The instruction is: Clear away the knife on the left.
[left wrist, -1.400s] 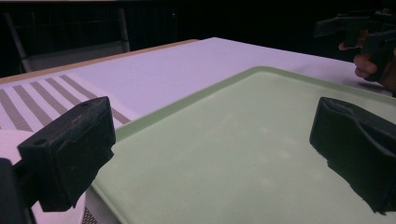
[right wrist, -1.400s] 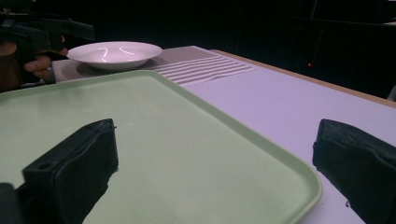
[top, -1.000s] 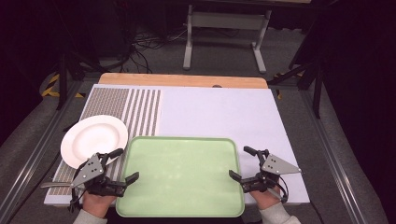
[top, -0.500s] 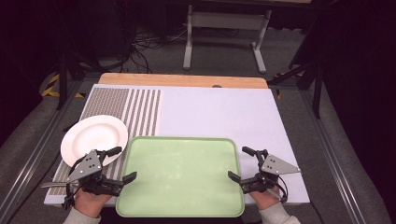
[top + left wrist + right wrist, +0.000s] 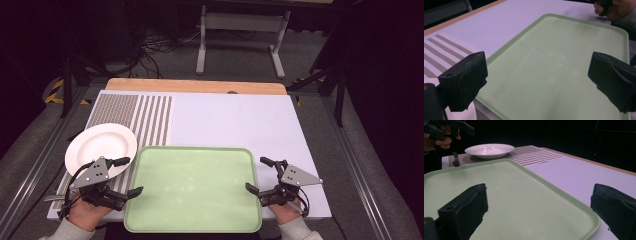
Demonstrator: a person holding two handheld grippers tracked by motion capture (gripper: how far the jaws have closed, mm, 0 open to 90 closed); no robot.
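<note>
A pale green tray (image 5: pixel 192 187) lies bare at the near middle of the table. At its left edge my left gripper (image 5: pixel 133 175) stands open, jaws spread wide just off the rim. My right gripper (image 5: pixel 254 173) is open at the tray's right edge, one jaw over the rim. In the left gripper view the tray (image 5: pixel 564 50) lies between and beyond the open left gripper (image 5: pixel 536 80). The right gripper view shows the tray (image 5: pixel 499 182) under the open right gripper (image 5: pixel 539 205). Nothing is held.
A white plate (image 5: pixel 100 147) rests on a striped mat (image 5: pixel 135 117) left of the tray, also in the right gripper view as the plate (image 5: pixel 489 150). The white table top (image 5: pixel 230 120) stretches behind, ending at a wooden strip (image 5: pixel 195 86).
My left gripper has drifted slightly to the left, away from the tray's rim. The right gripper and the tray have hardly moved.
</note>
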